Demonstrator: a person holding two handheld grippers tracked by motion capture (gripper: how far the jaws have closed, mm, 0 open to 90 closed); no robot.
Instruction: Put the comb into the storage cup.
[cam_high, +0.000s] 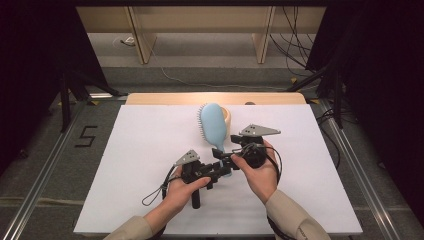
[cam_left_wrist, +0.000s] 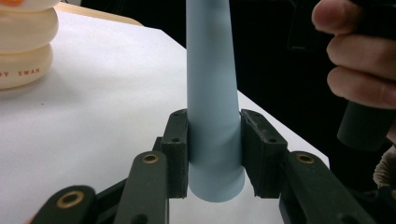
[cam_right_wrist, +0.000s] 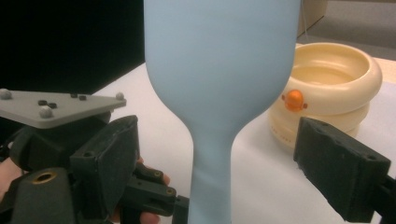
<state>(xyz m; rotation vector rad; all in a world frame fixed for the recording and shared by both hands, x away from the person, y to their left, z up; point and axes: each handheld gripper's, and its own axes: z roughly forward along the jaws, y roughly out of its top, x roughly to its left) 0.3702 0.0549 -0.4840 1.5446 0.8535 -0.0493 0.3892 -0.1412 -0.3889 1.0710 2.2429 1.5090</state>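
Observation:
A light blue hairbrush (cam_high: 213, 124) is held off the white table sheet (cam_high: 145, 150), head pointing away and bristles facing left. My left gripper (cam_high: 221, 169) is shut on the butt end of its handle; in the left gripper view the handle (cam_left_wrist: 214, 116) sits squeezed between both pads, with that gripper (cam_left_wrist: 215, 147) tight on it. My right gripper (cam_high: 231, 153) stands open just above, around the brush's narrow neck (cam_right_wrist: 212, 154). Its pads (cam_right_wrist: 343, 163) are well off the neck on each side, and the gripper (cam_right_wrist: 224, 168) straddles it.
A cream ring-shaped bowl (cam_right_wrist: 334, 79) with an orange dot stands on the sheet just behind the brush head, also cream bowl (cam_high: 228, 117). The wooden table edge (cam_high: 215, 98) runs at the back. Cables and shelf legs lie on the floor beyond.

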